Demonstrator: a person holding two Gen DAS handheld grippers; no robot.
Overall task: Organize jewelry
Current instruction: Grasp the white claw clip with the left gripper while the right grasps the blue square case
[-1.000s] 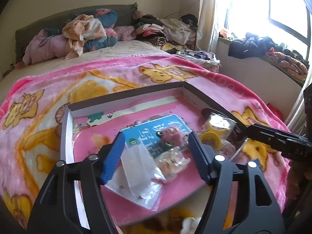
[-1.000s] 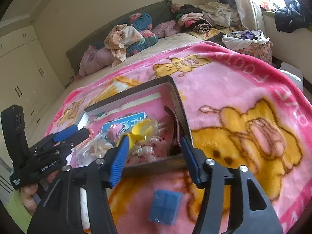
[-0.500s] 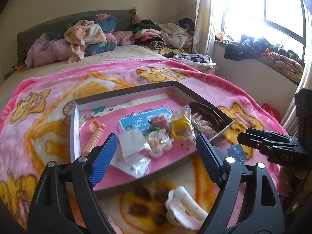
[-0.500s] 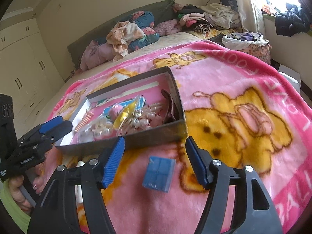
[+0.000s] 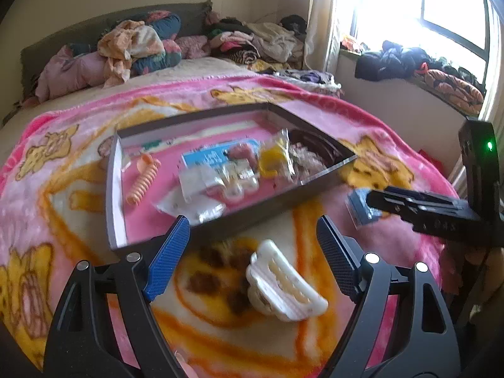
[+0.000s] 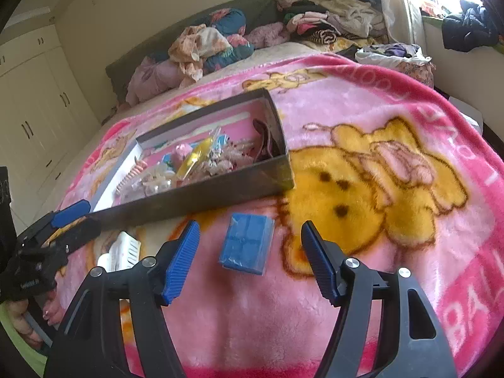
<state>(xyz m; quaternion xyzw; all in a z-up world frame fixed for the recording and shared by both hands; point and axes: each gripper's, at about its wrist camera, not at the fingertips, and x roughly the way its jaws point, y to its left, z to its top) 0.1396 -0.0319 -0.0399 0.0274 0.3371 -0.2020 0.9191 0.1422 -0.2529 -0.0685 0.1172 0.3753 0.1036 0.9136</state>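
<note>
White hair claw clip lies diagonally between the left gripper's spread, empty fingers, closer than the right gripper, also spread and empty.

This was clearly somebody's bedroom: a bed covered by a fuzzy pink blanket with yellow cartoon bears, heaps of crumpled clothes along the far headboard, cream built-in wardrobe doors on the left, and a bright curtained window on the right.

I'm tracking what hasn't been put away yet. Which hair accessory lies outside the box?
The white claw clip, on the blanket in front of the box, between the left gripper's fingers. The orange spiral tie is inside.
</note>
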